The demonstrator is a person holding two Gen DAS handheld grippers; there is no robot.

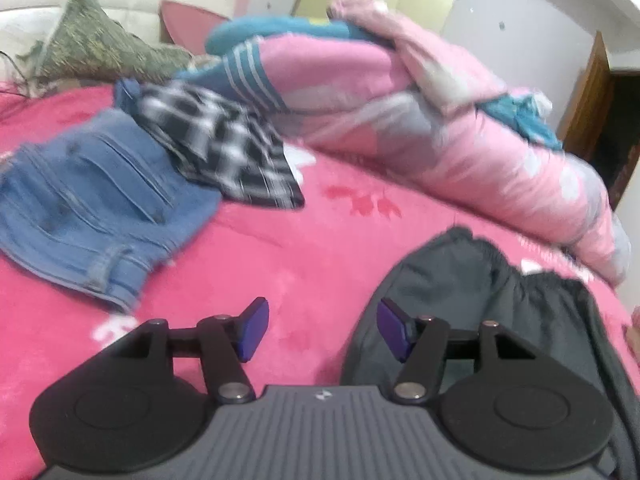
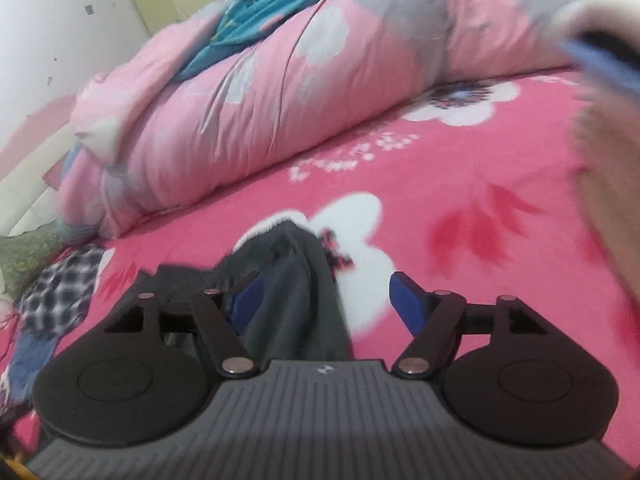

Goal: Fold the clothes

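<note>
Ahead and to the left of the left gripper, the jeans lie on the bedspread, with a checked garment overlapping their far edge. The dark trousers lie just right of its fingers. The rolled quilt lies beyond, across the bed

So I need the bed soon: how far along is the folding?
Done: jeans and a checked garment look folded, stacked at the far side. In hand: dark grey garment, partly folded; both tools, left and right, open, gripping nothing. Left: finishing it.
</note>
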